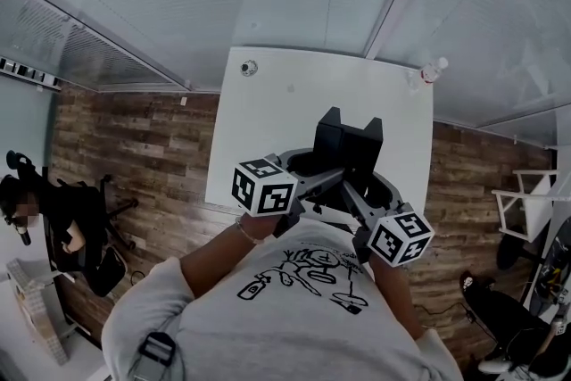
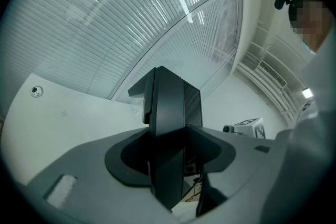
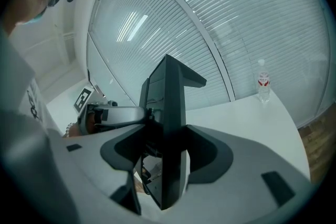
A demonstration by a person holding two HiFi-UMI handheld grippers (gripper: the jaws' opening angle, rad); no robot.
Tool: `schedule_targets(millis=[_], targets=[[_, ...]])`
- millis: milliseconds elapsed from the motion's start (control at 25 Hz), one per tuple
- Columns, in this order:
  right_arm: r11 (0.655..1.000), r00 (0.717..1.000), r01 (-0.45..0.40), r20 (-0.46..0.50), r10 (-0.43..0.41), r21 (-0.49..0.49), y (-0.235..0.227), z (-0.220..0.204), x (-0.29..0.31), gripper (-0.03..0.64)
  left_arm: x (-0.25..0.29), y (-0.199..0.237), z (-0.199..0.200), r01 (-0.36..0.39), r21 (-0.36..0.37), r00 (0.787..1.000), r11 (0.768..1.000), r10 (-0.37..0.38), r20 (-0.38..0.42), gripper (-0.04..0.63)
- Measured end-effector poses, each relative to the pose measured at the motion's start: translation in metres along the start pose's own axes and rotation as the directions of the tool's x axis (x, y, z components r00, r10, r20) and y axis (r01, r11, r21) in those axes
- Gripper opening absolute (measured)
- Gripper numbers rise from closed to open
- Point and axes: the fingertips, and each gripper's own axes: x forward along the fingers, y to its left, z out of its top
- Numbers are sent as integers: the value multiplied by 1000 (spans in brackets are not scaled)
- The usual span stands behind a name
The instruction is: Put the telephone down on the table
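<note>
The telephone (image 1: 348,141) is a black, blocky thing held upright in the air over the near edge of the white table (image 1: 268,116). It is gripped from both sides. My left gripper (image 1: 314,169) is shut on its left edge and my right gripper (image 1: 368,185) on its right edge. In the left gripper view the telephone (image 2: 168,105) stands as a dark slab wedged in the left gripper (image 2: 168,157). The right gripper view shows the same: the telephone (image 3: 170,97) is clamped in the right gripper (image 3: 168,165), with the left gripper's marker cube (image 3: 83,97) beyond it.
A small water bottle (image 1: 432,70) stands at the table's far right corner, also in the right gripper view (image 3: 263,85). A small round object (image 1: 249,67) lies near the far left corner. Glass walls with blinds stand behind. A seated person (image 1: 40,219) is at the left, over wooden floor.
</note>
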Motion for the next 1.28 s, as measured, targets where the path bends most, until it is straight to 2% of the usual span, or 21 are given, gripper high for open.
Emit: schedule_targets(millis=[440,1280], targets=[[1000,1000,7,-22,-6,22,-14,-17,-3,230,12,5,-18,-6,-23,1000,1000,6,-13,229],[997,996,37,-81,-32,73,-67,-54,30,232,54,59,-48,-6,-71,997,997,1,-73,230]])
